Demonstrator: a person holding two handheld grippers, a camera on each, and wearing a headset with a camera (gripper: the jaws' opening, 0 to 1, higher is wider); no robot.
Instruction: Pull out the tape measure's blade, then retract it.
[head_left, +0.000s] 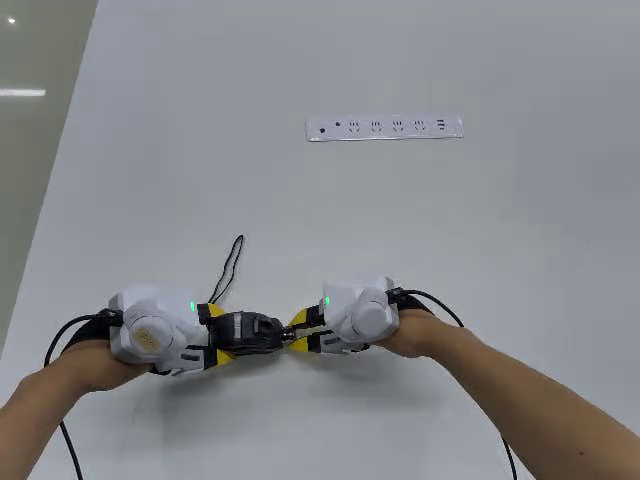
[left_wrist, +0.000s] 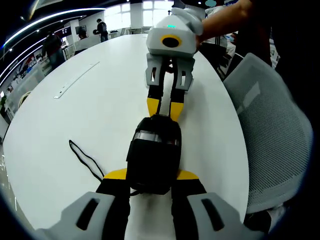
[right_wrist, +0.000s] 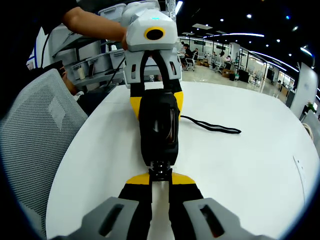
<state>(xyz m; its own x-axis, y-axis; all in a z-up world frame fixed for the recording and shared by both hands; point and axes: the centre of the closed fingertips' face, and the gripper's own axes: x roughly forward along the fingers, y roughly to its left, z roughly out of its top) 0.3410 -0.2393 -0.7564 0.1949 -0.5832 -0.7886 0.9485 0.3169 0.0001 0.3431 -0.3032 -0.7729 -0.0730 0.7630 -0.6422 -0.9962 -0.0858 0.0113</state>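
A black tape measure (head_left: 250, 332) lies between the two grippers near the table's front edge. My left gripper (head_left: 215, 335) is shut on its body (left_wrist: 154, 155), the yellow fingertips (left_wrist: 116, 174) pressing both sides. My right gripper (head_left: 296, 332) faces it from the right and is shut on the blade's end hook (right_wrist: 160, 170) right at the case mouth. No length of blade shows outside the case (right_wrist: 159, 125). The tape's black wrist strap (head_left: 228, 268) trails away over the white table (head_left: 400, 220).
A white power strip (head_left: 384, 127) lies farther back on the table. Grey mesh chairs (left_wrist: 270, 130) stand along the near table edge. Black cables (head_left: 440, 305) run back from both grippers. People and desks show far behind in the room.
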